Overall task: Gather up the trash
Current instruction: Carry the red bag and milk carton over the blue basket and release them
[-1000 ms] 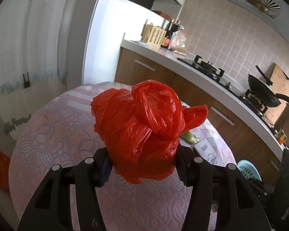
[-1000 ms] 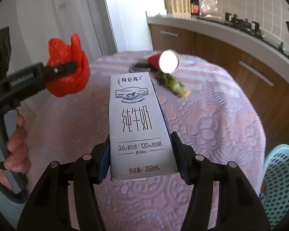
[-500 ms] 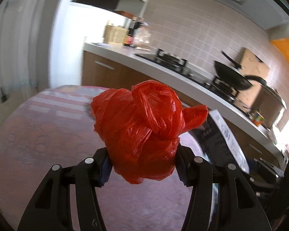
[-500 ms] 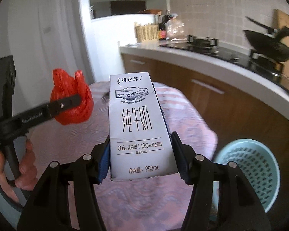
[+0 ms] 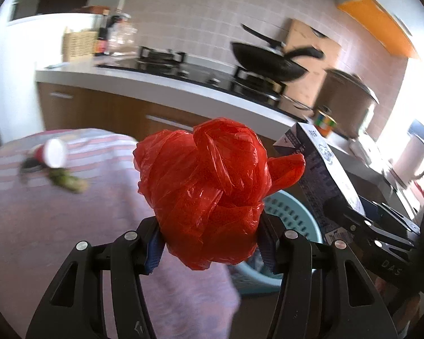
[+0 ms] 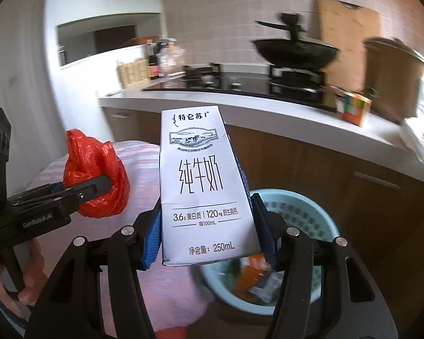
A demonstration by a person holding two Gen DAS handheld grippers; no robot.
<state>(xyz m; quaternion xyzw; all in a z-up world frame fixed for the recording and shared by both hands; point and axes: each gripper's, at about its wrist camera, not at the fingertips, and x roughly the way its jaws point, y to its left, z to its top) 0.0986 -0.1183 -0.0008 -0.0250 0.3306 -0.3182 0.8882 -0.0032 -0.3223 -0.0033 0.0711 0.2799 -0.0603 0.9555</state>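
Observation:
My left gripper (image 5: 210,244) is shut on a knotted red plastic bag (image 5: 212,189), held in the air beyond the table edge. The bag also shows in the right wrist view (image 6: 99,178). My right gripper (image 6: 209,243) is shut on a white 250 mL milk carton (image 6: 202,186), held upright above and in front of a light blue trash basket (image 6: 296,206). The carton (image 5: 322,166) and the basket (image 5: 291,214) also show in the left wrist view, to the right of the bag. The basket holds several scraps.
A round table with a pink patterned cloth (image 5: 70,220) lies at the left, with a paper cup (image 5: 53,156) and green vegetable scraps (image 5: 67,182) on it. A kitchen counter (image 6: 268,113) with a stove and a black wok (image 6: 294,52) runs behind.
Both grippers have swung right, away from the table and toward the basket, each keeping its hold. The basket now lies just below the carton.

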